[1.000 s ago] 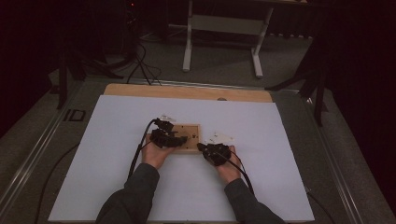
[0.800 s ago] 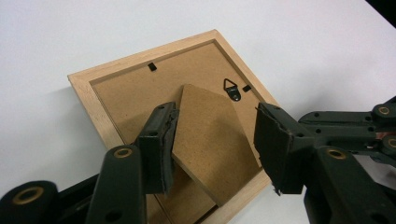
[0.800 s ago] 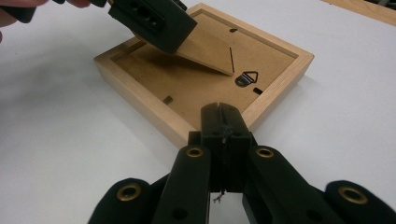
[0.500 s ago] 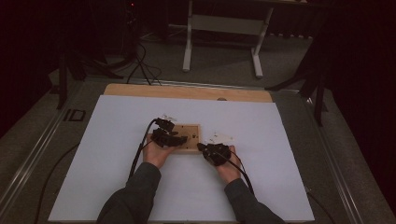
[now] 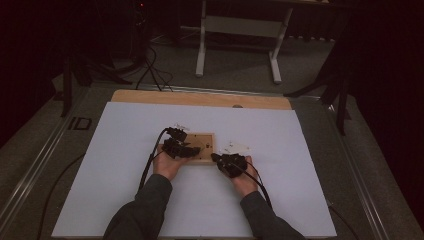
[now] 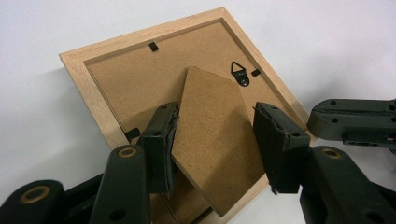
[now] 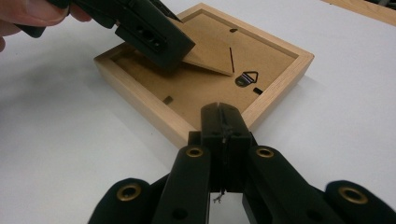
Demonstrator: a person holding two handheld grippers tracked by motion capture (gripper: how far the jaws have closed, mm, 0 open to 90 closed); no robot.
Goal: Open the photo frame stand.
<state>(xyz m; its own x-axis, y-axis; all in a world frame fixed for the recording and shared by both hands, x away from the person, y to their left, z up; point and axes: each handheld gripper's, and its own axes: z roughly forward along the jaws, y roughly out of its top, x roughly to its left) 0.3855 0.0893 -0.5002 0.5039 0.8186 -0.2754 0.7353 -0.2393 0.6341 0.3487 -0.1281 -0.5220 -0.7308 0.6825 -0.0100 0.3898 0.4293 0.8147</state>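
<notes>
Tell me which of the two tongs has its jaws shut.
The right tongs: their jaws are pressed flat together at the frame's edge. The left tongs stand apart around the raised stand, and have just been closing.

frame: pale raw wood | backing: matt brown fibreboard | hanger: black metal | table sheet: smooth white

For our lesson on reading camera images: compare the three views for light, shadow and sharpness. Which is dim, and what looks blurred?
High view: dim, its surroundings almost black, and the picture frame small and soft. Left gripper view: bright and even, the frame sharp with a soft shadow on the white sheet, the jaws at the bottom slightly blurred. Right gripper view: bright, the frame sharp, the hand at the top left blurred.
</notes>
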